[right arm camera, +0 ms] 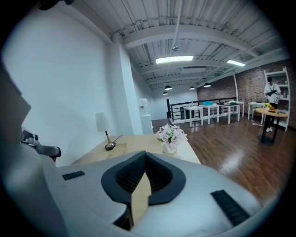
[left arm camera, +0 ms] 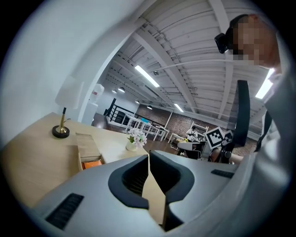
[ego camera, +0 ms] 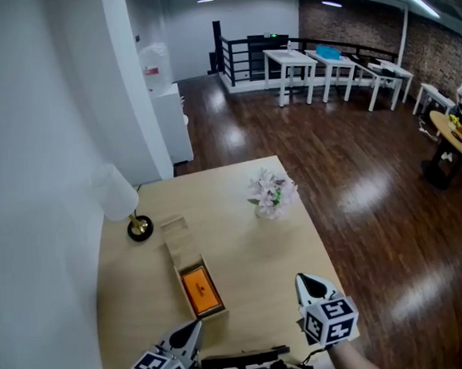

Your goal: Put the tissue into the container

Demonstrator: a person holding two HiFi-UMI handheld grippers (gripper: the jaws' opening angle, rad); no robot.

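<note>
The left gripper (ego camera: pixel 196 325) is at the near left edge of the surface (ego camera: pixel 250 249), angled far and slightly right, pointing only a little below level. Its fingers (left arm camera: pixel 173 173) are pressed together with nothing between them. The right gripper (ego camera: pixel 300 278) is at the near right, held by a hand (ego camera: pixel 355 357) at the bottom edge, tilted somewhat more downward and aimed toward the far side. Its fingers (right arm camera: pixel 159 178) are also fully closed and empty. Both marker cubes face up toward the head view.

Between the two grippers, closer to the left one, a long wooden container (ego camera: pixel 178 236) lies on the light wood surface. Its near end is open, and an orange tissue pack (ego camera: pixel 201 291) lies inside it.

A lamp (ego camera: pixel 119 197) with a white shade and brass base stands at the far left, just beside the container's far end. A vase of pale flowers (ego camera: pixel 271 194) sits near the far right edge.

Beyond is a dark polished wood floor (ego camera: pixel 347 173), white tables (ego camera: pixel 329 71) at the far end, a brick wall (ego camera: pixel 409 36) on the right and a white column (ego camera: pixel 135 76) on the left.
</note>
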